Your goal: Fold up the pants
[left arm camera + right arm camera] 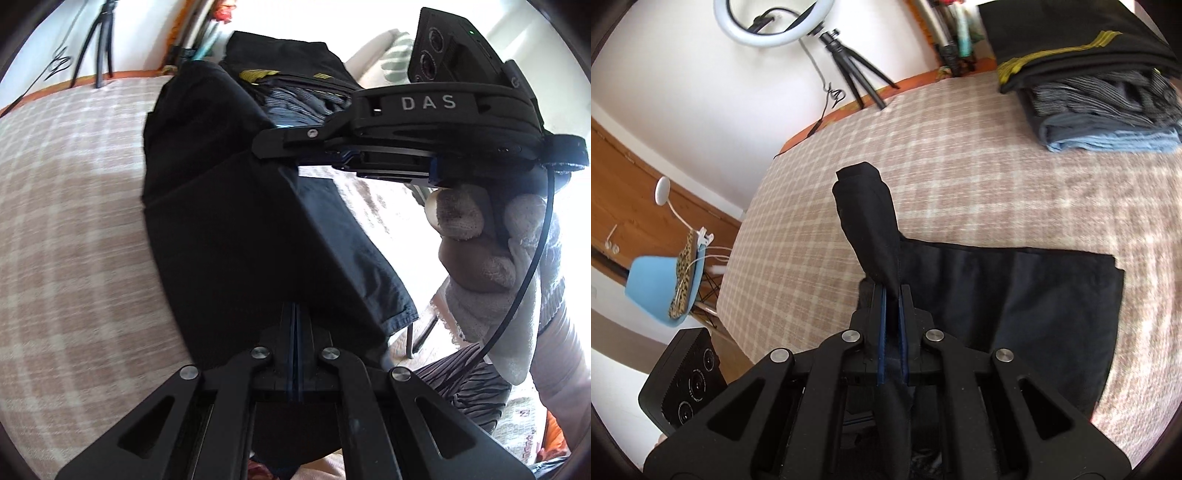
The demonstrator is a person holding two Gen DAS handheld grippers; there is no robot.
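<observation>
The black pants [229, 221] hang folded above the checked bed cover [66, 206]. My left gripper [296, 314] is shut on their near edge. My right gripper [266, 147] comes in from the right in the left wrist view and is shut on the cloth higher up. In the right wrist view my right gripper [892, 295] pinches a bunched corner of the pants [1015, 295], which stands up past the fingertips; the rest of the pants lies spread over the bed cover [960, 166] to the right.
A stack of folded clothes [1100, 96] sits at the far right of the bed, also in the left wrist view [288, 77]. A ring light [772, 26] on a tripod [853, 74] stands behind the bed. A blue chair [661, 288] is left of it.
</observation>
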